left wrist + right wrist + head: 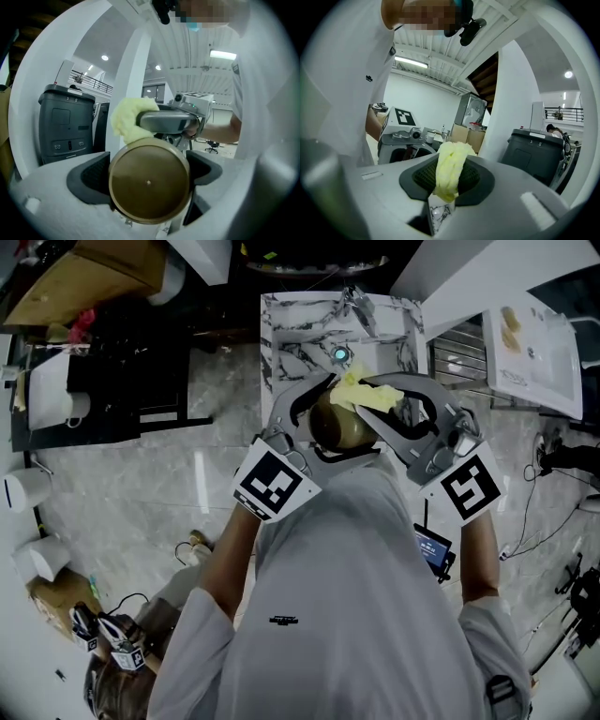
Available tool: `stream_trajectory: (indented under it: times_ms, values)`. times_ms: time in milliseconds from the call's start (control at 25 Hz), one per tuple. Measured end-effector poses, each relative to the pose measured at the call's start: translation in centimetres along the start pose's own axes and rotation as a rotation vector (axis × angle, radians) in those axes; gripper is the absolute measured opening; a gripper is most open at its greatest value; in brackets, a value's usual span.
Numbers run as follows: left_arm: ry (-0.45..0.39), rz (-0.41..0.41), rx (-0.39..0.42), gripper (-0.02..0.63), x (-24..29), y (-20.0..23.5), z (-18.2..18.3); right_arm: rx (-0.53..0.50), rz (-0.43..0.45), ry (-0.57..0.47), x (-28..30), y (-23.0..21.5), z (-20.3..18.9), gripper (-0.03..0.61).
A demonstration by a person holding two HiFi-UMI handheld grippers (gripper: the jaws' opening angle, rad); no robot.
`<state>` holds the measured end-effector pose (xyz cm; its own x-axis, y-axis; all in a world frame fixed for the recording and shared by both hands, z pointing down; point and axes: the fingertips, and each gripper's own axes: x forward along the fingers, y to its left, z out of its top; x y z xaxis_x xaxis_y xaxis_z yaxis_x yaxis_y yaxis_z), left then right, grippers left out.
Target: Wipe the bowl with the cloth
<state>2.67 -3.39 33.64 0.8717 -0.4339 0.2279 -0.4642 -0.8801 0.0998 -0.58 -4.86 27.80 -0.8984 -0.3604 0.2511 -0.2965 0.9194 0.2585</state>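
The left gripper (150, 174) sits low in the centre of its own view, its dark fingers (89, 180) spread wide and pressed against opposite sides of the brown-gold bowl (147, 199), which turns one round face to the camera. At the bowl's upper left rim the yellow cloth (125, 123) touches it, carried there by the right gripper (168, 122). In the right gripper view that gripper's fingers (419, 178) are almost fully together, pinching a bunched fold of the cloth that sticks up between them. In the head view both grippers meet at upper centre, in front of the person's chest, above the marbled table (291, 324) at the top of the frame
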Motion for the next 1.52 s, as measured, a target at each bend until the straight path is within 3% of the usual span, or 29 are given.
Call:
stream_trajectory:
  times_ms: [280, 480, 640, 800, 1160, 1520]
  values:
    - [-0.044, -0.051, -0.01, 0.517, -0.2, -1.5, 1.1, 0.085, -0.194, -0.04, -0.3, -3.6, -0.8, 0.077]
    - [-0.171, -0.045, -0.176, 0.517, -1.8, 0.2, 2.6, 0.151, -0.248, -0.051, -1.4, -4.7, -1.9, 0.077]
    - [-0.339, -0.071, -0.377, 0.517, -3.8, 2.3, 4.8, 0.181, -0.217, -0.056, -1.5, -3.4, -2.9, 0.077]
    - [-0.494, -0.11, -0.52, 0.517, -5.0, 3.9, 6.8, 0.229, -0.159, -0.093, -1.1, -1.3, -2.9, 0.077]
    - [-0.598, -0.134, -0.603, 0.517, -5.6, 5.7, 8.4, 0.332, -0.039, -0.191, -0.7, 2.7, -1.6, 0.077]
    - [-0.647, -0.074, -0.645, 0.517, -6.0, 7.5, 8.2, 0.379, 0.088, -0.219, -0.1, 6.2, -0.9, 0.077]
